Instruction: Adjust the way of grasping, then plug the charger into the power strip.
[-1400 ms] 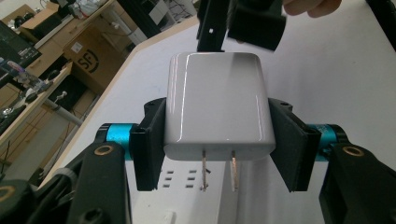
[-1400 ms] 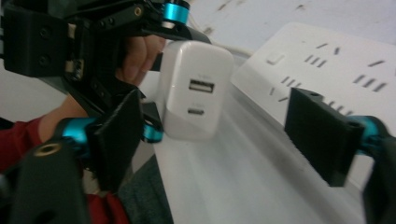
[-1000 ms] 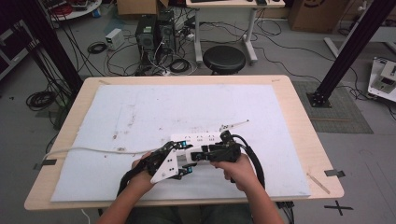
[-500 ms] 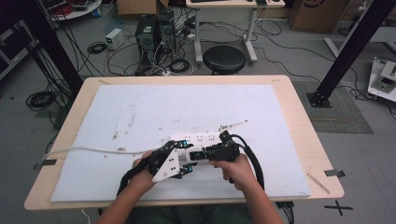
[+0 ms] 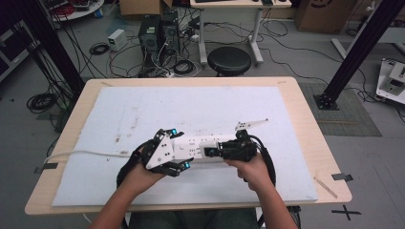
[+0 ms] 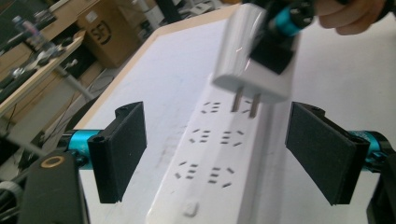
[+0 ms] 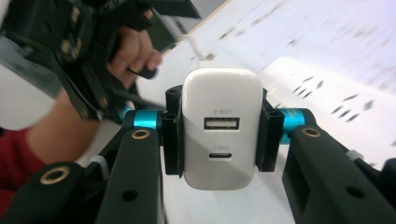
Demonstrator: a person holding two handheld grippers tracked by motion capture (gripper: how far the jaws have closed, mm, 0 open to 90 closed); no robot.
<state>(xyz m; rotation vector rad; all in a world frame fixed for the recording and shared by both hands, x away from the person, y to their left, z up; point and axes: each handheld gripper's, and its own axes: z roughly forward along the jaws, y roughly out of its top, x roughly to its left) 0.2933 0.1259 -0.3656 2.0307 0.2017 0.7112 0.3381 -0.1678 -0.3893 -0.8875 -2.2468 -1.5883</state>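
Observation:
A long white power strip (image 5: pixel 200 144) lies on the white mat in front of the person. My left gripper (image 6: pixel 217 154) straddles its near end. Its jaws have just been opening, and the black pads (image 6: pixel 122 149) stand apart from the strip (image 6: pixel 210 172) on both sides. My right gripper (image 7: pixel 219 135) is shut on a white USB charger (image 7: pixel 222 126), pads pressed to its two sides. In the left gripper view the charger (image 6: pixel 254 60) hangs tilted above the strip with both metal prongs free of the sockets.
A white cable (image 5: pixel 86 153) runs from the strip off the table's left edge. A small white bracket (image 5: pixel 250 125) lies on the mat (image 5: pixel 191 105) behind the right hand. A thin stick (image 5: pixel 326 187) rests near the right front corner. A black stool (image 5: pixel 229 59) stands beyond the table.
Both hands have risen a little from the mat. The left gripper's jaws have spread apart around the strip, while the right gripper stays closed at the strip's middle.

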